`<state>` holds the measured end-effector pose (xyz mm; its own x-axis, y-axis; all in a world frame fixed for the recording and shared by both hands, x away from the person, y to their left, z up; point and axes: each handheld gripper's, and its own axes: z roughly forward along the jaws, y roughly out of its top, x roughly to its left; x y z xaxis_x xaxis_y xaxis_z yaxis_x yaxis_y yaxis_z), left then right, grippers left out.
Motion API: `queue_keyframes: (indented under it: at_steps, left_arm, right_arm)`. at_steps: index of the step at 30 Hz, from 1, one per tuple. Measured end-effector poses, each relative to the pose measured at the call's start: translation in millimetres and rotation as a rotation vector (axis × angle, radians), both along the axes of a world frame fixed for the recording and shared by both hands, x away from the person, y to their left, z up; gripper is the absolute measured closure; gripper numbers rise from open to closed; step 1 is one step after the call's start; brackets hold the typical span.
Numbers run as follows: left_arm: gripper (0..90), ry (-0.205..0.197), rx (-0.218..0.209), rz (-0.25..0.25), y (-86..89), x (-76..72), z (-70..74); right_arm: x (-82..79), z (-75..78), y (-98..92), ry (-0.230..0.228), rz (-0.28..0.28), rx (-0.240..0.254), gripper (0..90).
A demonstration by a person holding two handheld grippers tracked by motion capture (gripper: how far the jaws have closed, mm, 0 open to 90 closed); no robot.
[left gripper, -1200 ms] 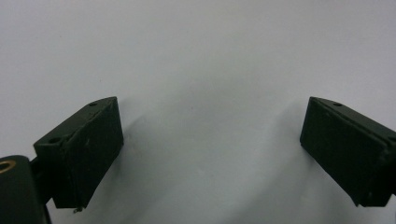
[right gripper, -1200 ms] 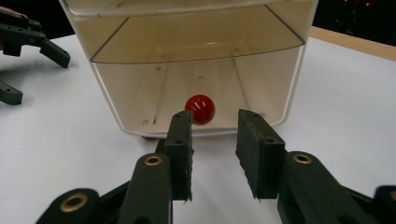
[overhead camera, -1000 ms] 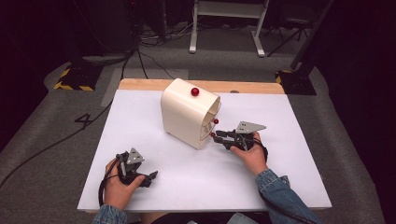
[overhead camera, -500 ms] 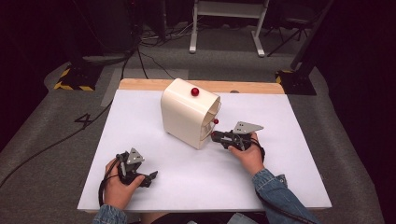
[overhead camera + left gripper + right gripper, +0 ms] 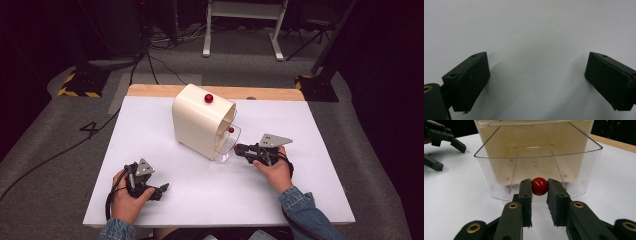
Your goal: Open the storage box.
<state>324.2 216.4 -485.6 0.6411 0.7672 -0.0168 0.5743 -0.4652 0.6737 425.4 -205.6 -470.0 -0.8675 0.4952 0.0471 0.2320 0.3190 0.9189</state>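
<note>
Ahead of my right gripper [image 5: 539, 195] sits the biggest thing on the white table [image 5: 320, 200]: a cream box [image 5: 197, 125] with a rounded top, its open mouth turned toward me. Out of that mouth slides a clear drawer [image 5: 499, 177], part way out, its long axis running straight from the box toward my jaws, its curved front wall nearest to me. I judge it was pulled out this far so that the inside can be reached. On the drawer's front wall is a small red knob [image 5: 539, 186], pointing at me along that same line, and my right jaws are clamped on either side of it, pads pressing the ball, nearly level with the table. I hold it so because the knob is the only handle the drawer offers; a straight push or pull along the drawer's length should move it without jamming.

Another red knob [image 5: 209, 98] sits on top of the box, untouched.

Off to the side, my left gripper [image 5: 150, 186] rests low over bare table, jaws spread wide, holding nothing.
</note>
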Motion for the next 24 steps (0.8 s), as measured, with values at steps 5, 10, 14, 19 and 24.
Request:
queue_keyframes:
  at_steps: [5,10,14,19,24]
  left_arm:
    - [6.2,0.001,-0.001,0.001,0.1,0.0,0.0]
    - [6.2,0.001,-0.002,-0.001,0.1,0.2,0.0]
    - [6.2,0.001,0.000,0.000,0.2,-0.1,0.0]
    - [6.2,-0.002,0.002,0.001,0.0,-0.4,0.0]
    - [6.2,-0.004,0.002,0.001,-0.1,-0.6,-0.1]
  right_arm:
    - [-8.9,2.4,-13.2,0.005,-0.014,0.001,74.1]
    - [-15.2,3.0,-23.2,0.000,-0.021,-0.008,74.1]
    - [-18.5,2.7,-28.5,0.003,-0.024,-0.008,74.1]
    - [-20.2,3.0,-33.7,0.005,-0.019,-0.007,74.1]
    - [-20.2,0.4,-35.5,0.012,-0.014,-0.016,74.0]
